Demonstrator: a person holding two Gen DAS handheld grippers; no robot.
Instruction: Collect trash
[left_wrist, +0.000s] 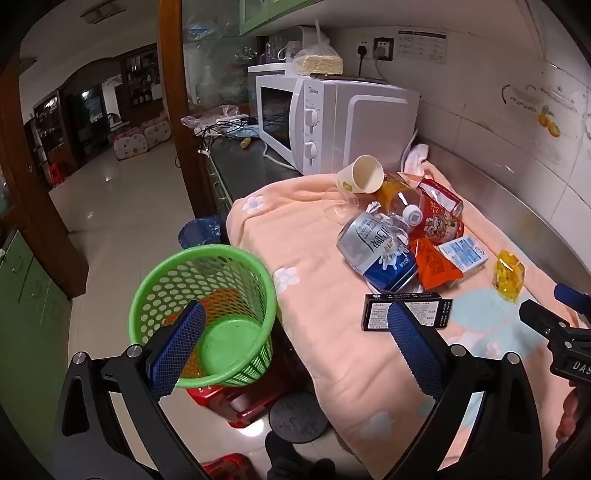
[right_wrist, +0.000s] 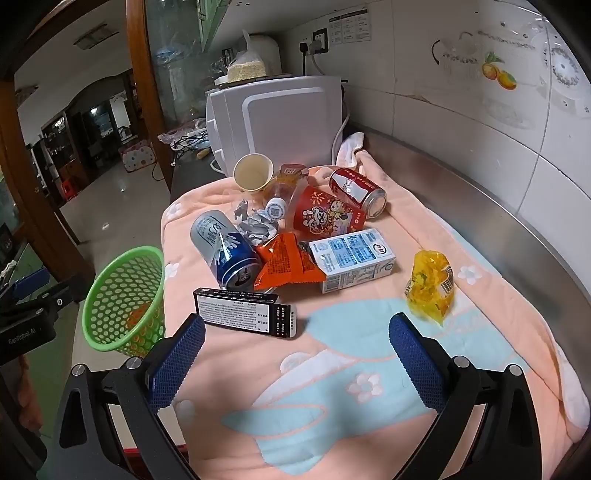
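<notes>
Peach blanket (right_wrist: 369, 332) holds a black box (right_wrist: 245, 312) lying flat, long axis crosswise; both tongs spread, empty.

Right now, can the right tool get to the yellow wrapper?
Probably yes. The right tool is open and empty, and the yellow wrapper lies alone on the blanket just ahead of its right finger, with nothing between them.

Fuzzy matt cloth blanket (right_wrist: 332, 354), glossy metal can (right_wrist: 225, 251), perforated plastic basket (left_wrist: 201, 310), shiny steel counter (right_wrist: 480, 206)
</notes>
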